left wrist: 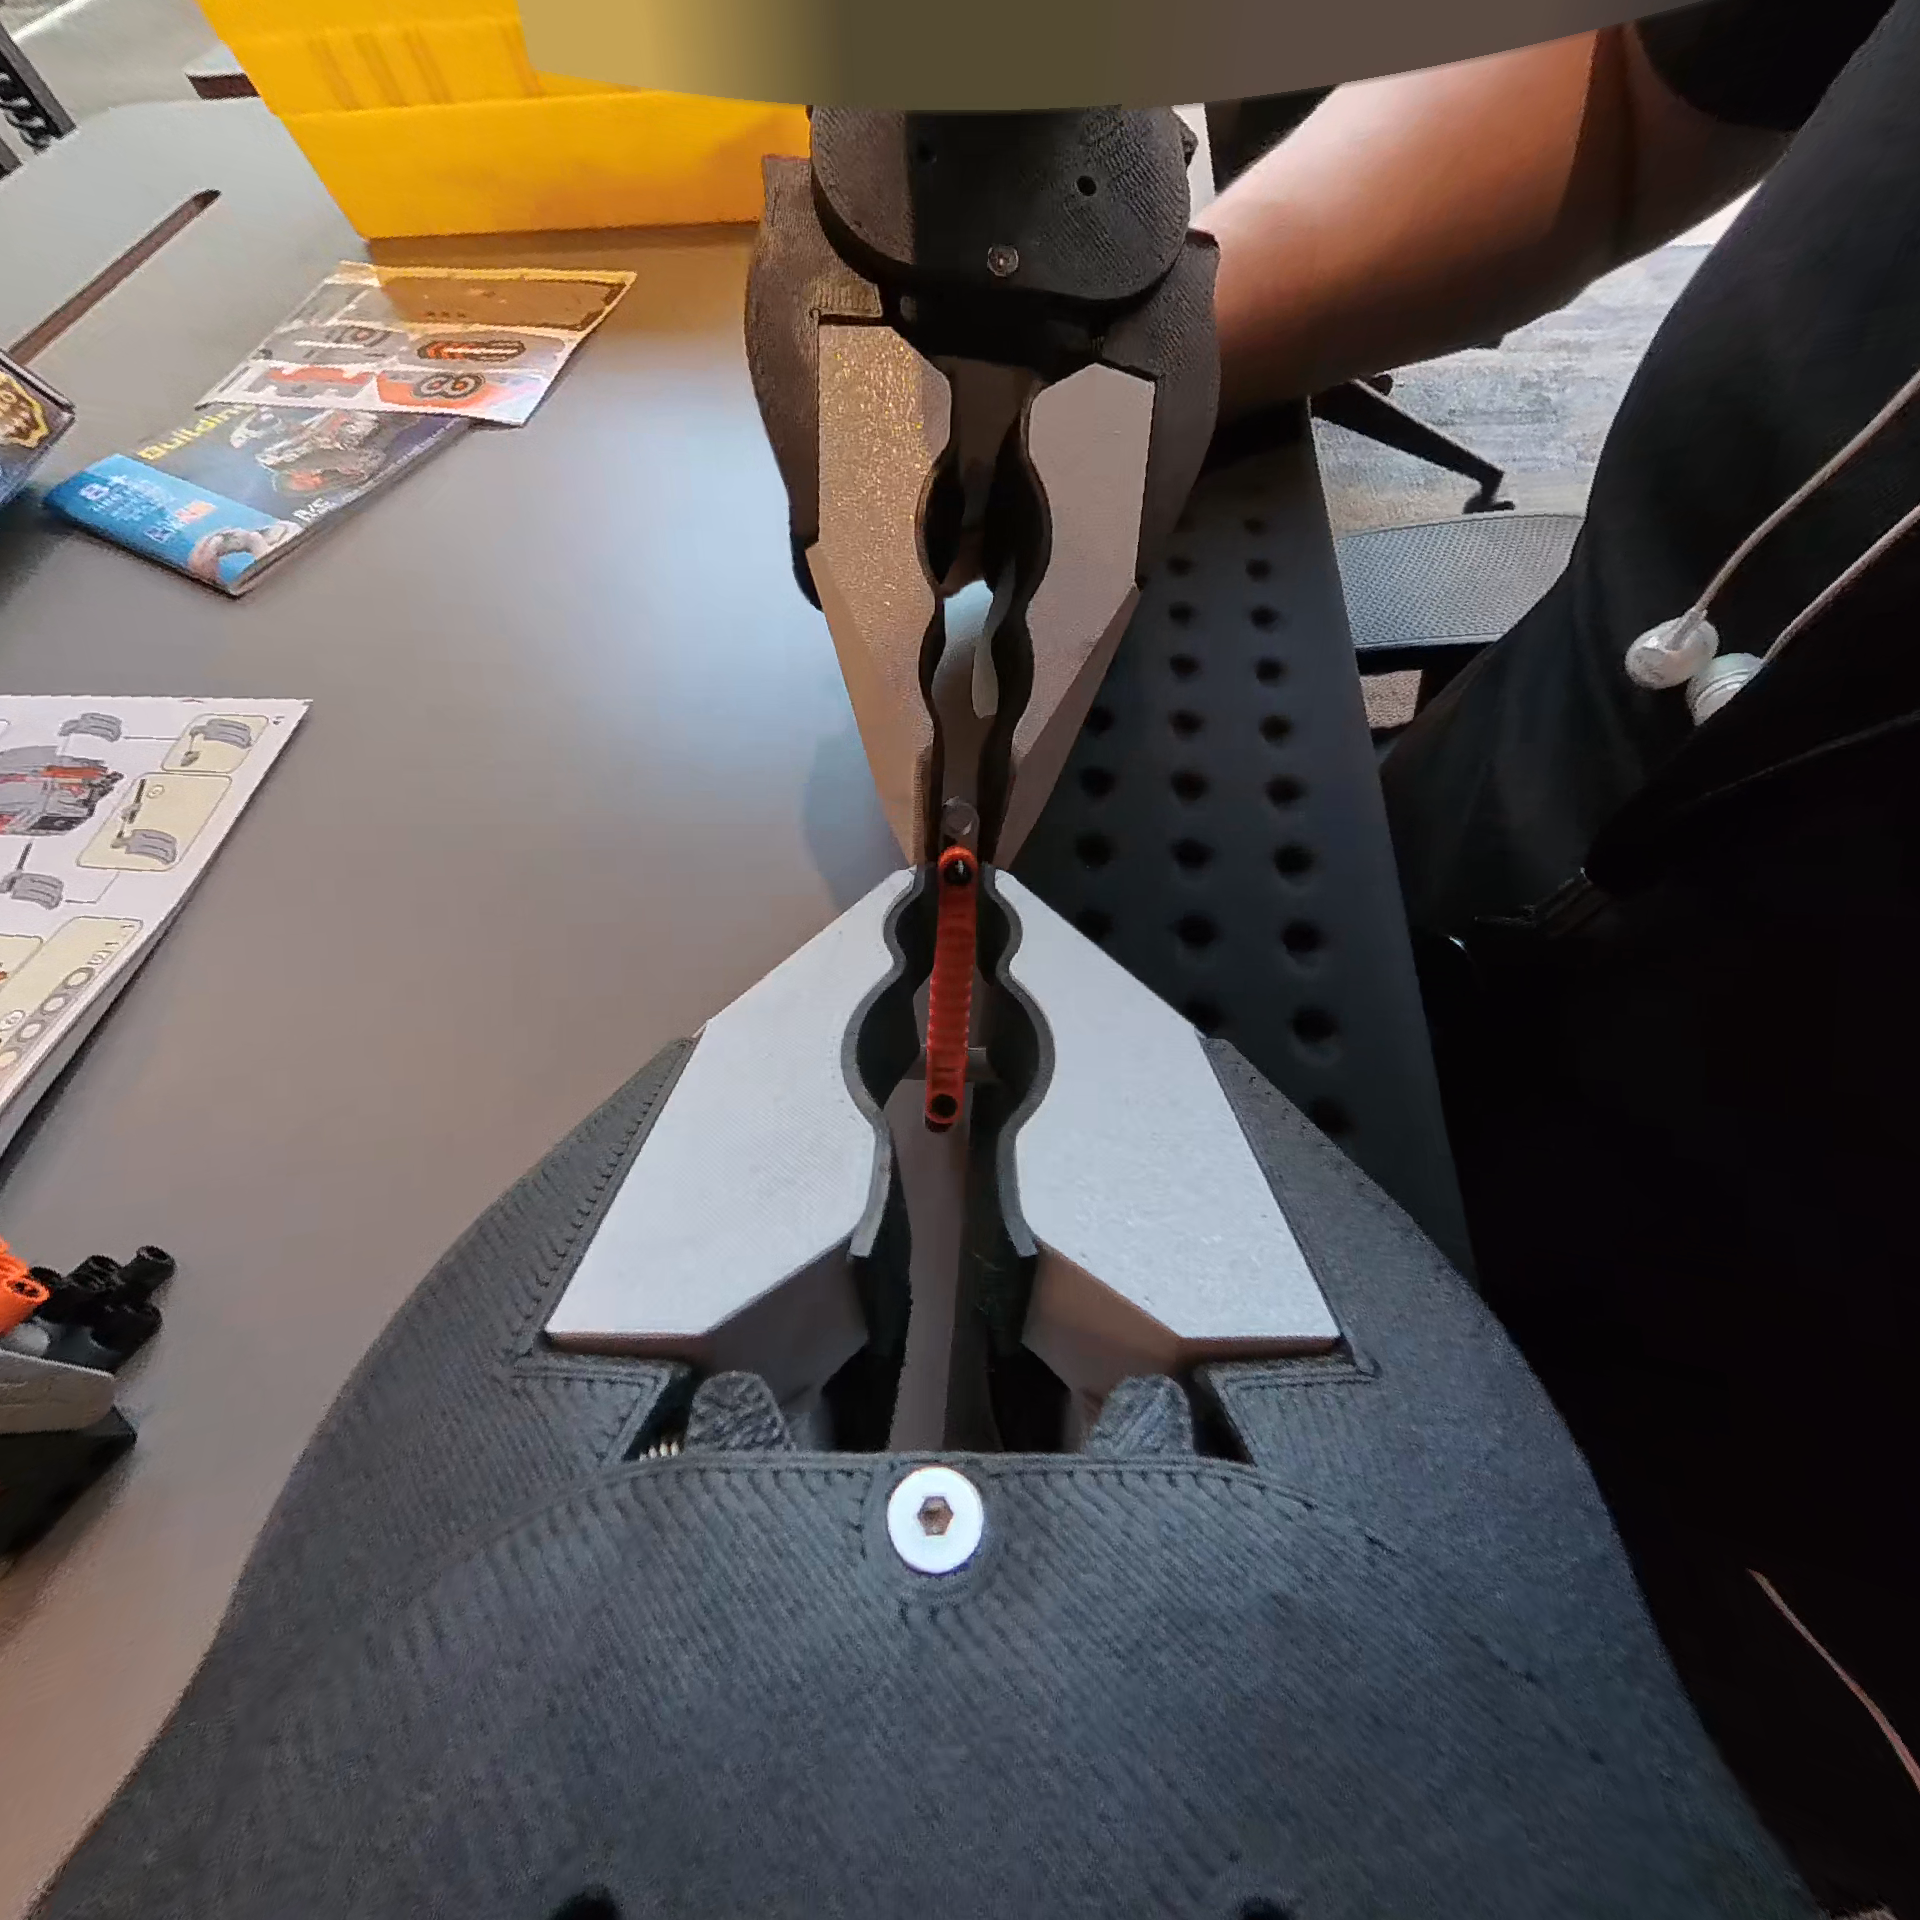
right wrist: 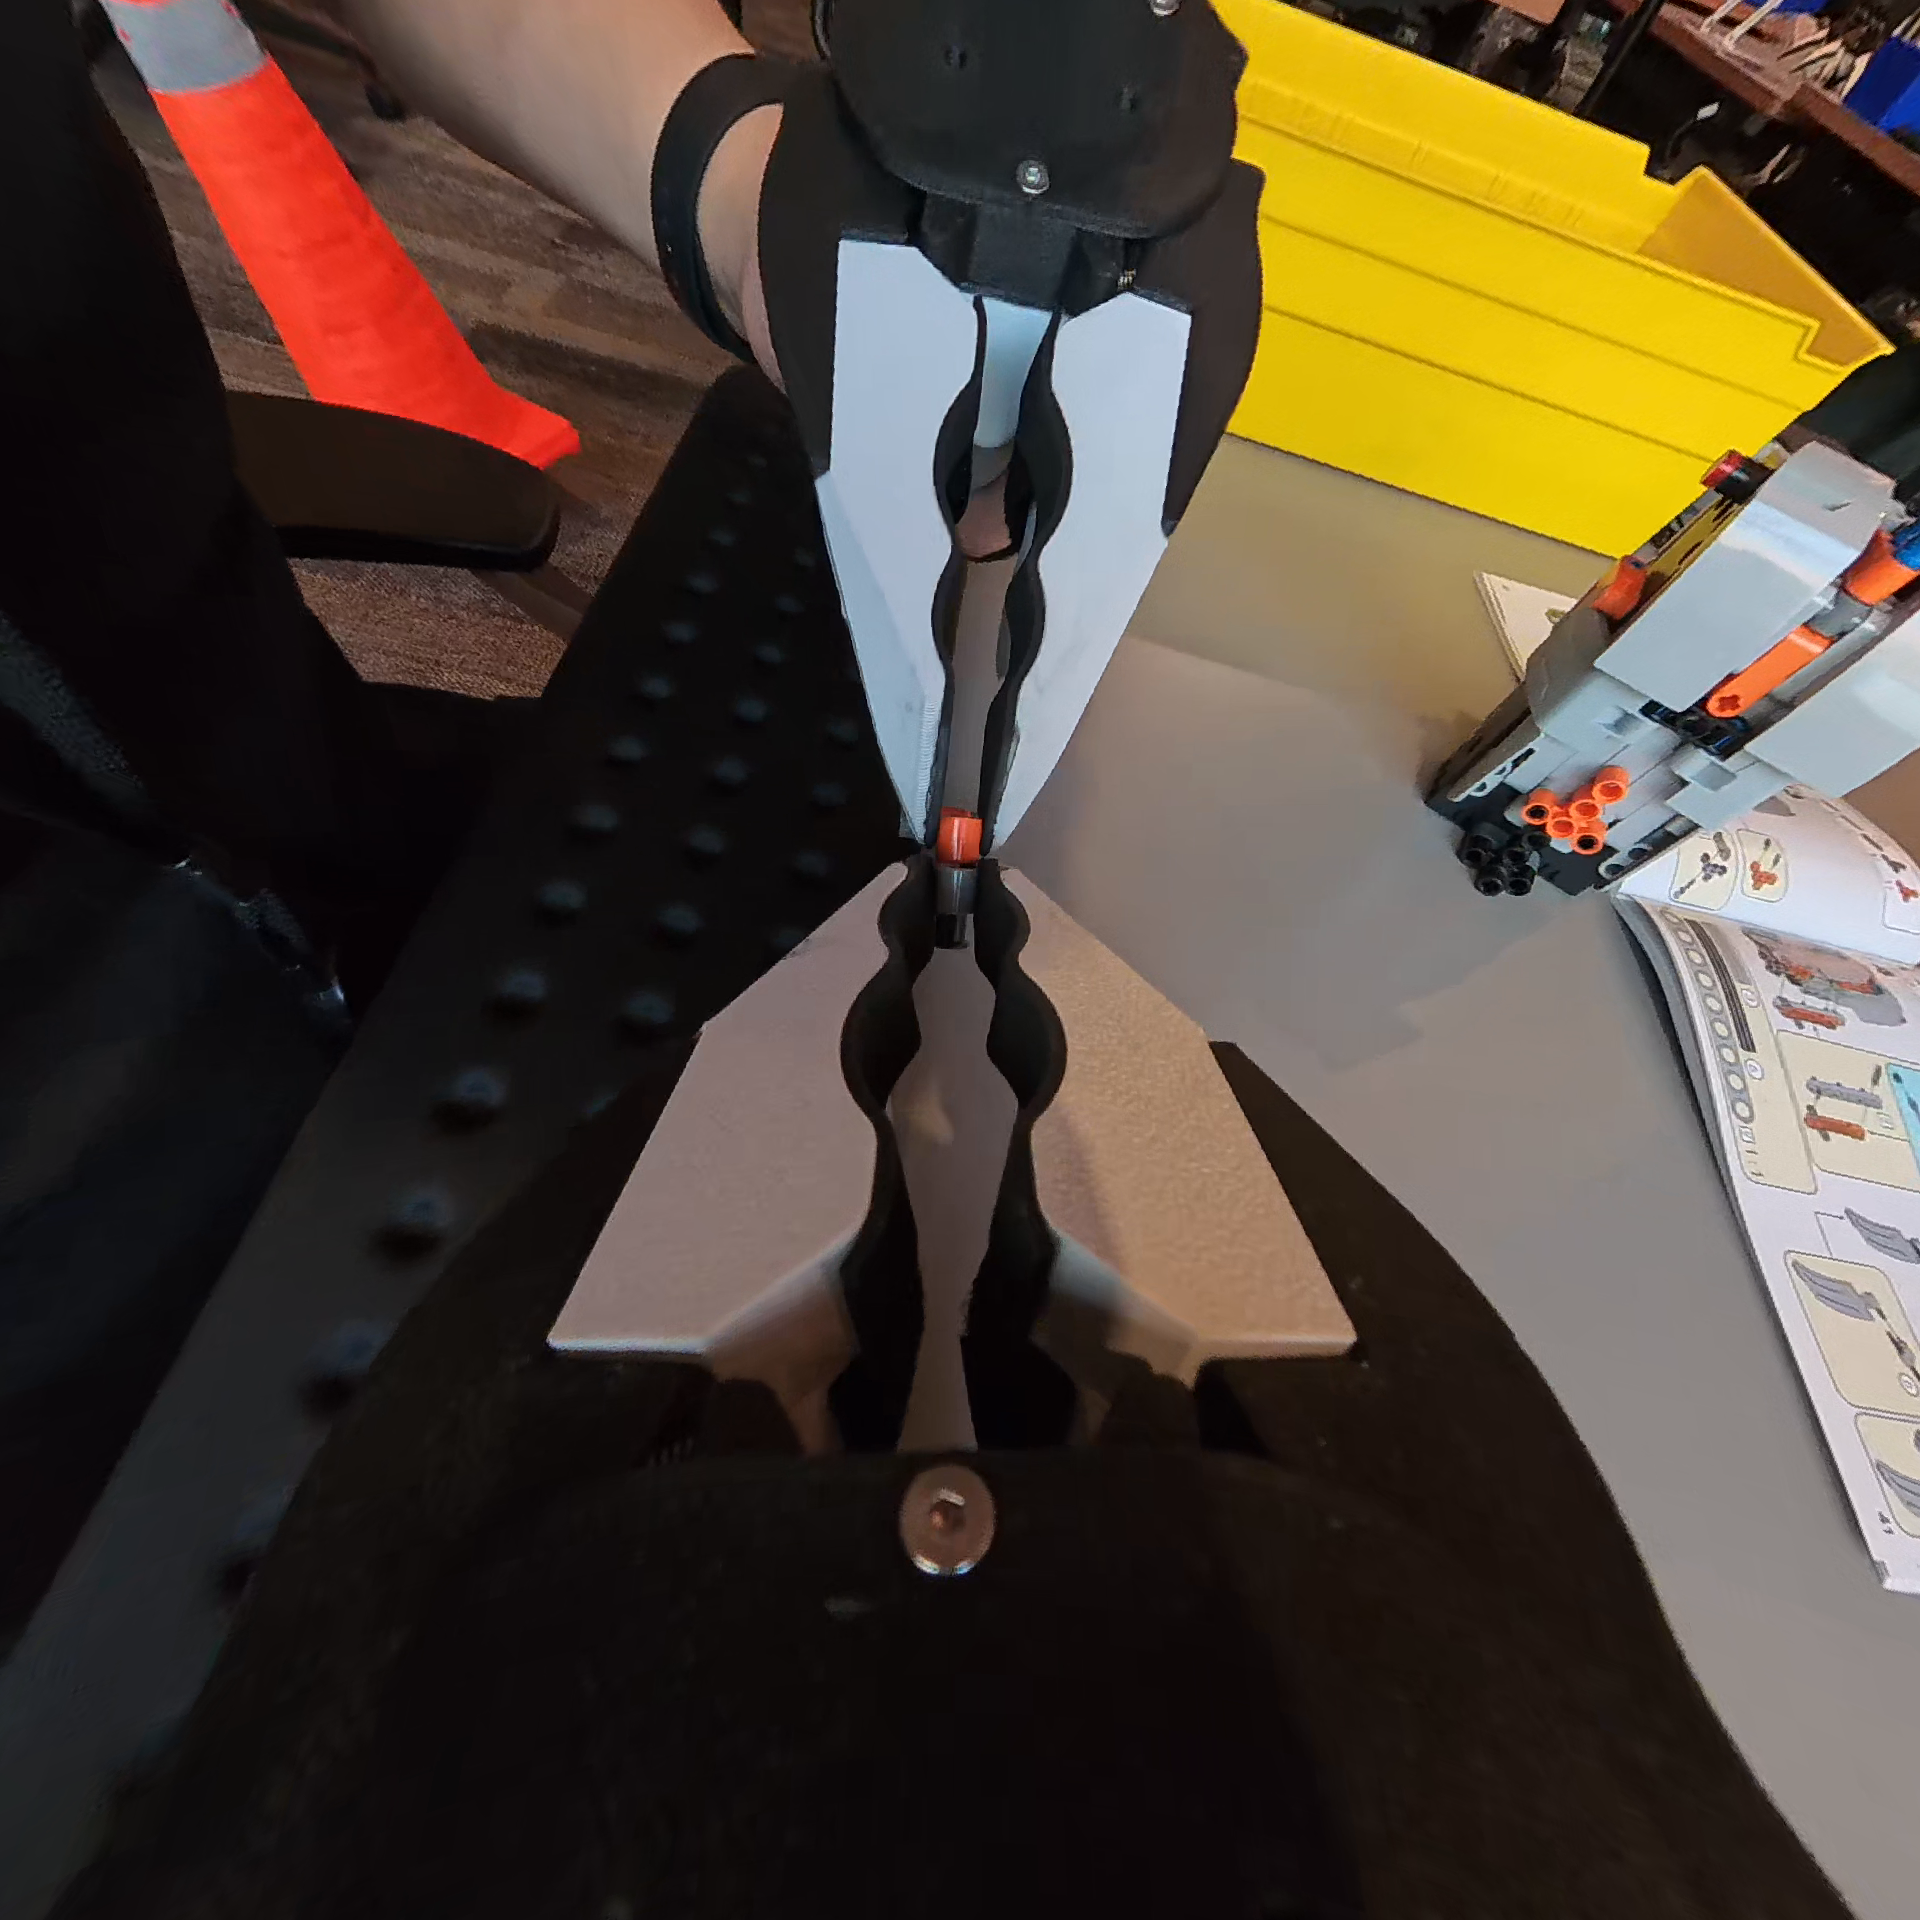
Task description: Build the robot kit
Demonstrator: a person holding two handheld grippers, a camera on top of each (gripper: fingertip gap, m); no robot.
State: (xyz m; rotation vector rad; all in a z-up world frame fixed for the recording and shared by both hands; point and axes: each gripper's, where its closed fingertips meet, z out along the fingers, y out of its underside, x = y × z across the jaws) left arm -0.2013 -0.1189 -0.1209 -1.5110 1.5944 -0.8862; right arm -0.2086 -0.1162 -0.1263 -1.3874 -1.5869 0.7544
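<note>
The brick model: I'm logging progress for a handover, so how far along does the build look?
Done: the grey-and-orange model stands partly assembled. In hand: the left tongs clamp an orange beam, and the right tongs hold a dark pin at the beam's end. Left: probably more steps, since the instruction booklet lies open beside the model.

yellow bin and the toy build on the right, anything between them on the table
Nothing: in the right wrist view the grey table is bare between the yellow bin and the toy build.
</note>
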